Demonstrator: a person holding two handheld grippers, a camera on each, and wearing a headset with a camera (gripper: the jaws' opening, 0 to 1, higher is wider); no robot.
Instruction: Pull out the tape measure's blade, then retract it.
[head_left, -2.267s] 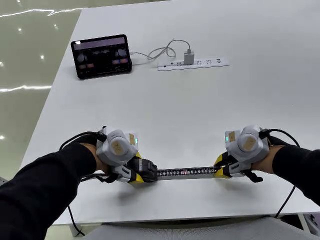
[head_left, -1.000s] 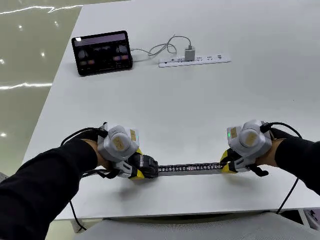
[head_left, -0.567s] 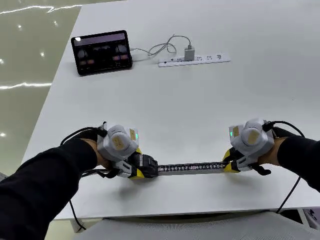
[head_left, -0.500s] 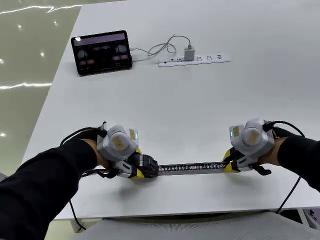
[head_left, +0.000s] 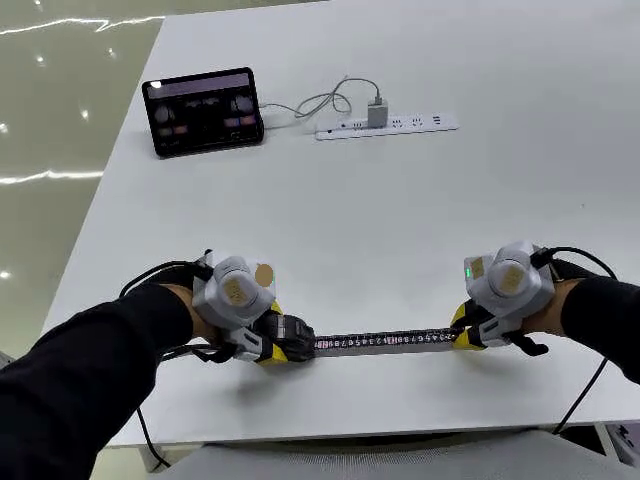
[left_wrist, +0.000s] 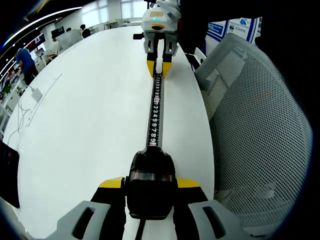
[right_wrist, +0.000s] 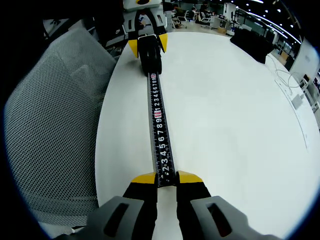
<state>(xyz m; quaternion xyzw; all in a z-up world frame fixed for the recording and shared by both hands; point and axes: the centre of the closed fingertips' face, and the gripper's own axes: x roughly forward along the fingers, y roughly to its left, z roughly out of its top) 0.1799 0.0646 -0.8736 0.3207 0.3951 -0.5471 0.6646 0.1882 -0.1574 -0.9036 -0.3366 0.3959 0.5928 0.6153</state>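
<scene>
Forearms in dark sleeves are held low over the near edge of the white counter, one from each side, with both grippers pointed inward at each other.

The left gripper is clamped on the black case of the tape measure. In the left gripper view the case is seen pressed between the two yellow-tipped jaws. The right gripper is pinched on the free end of the blade. In the right gripper view the jaws are closed on the strip just at its lowest numbers.

The blade is stretched straight and flat along the counter between the two grippers, parallel to the near edge.

Against the head view of 2.3 s ago: the right gripper is found farther to the right and a longer run of blade is exposed. The left gripper and case are found at about the same spot.

A tablet and a power strip are noted far back on the counter, well apart from the work. A mesh chair is seen beside the counter edge in the left gripper view.
</scene>
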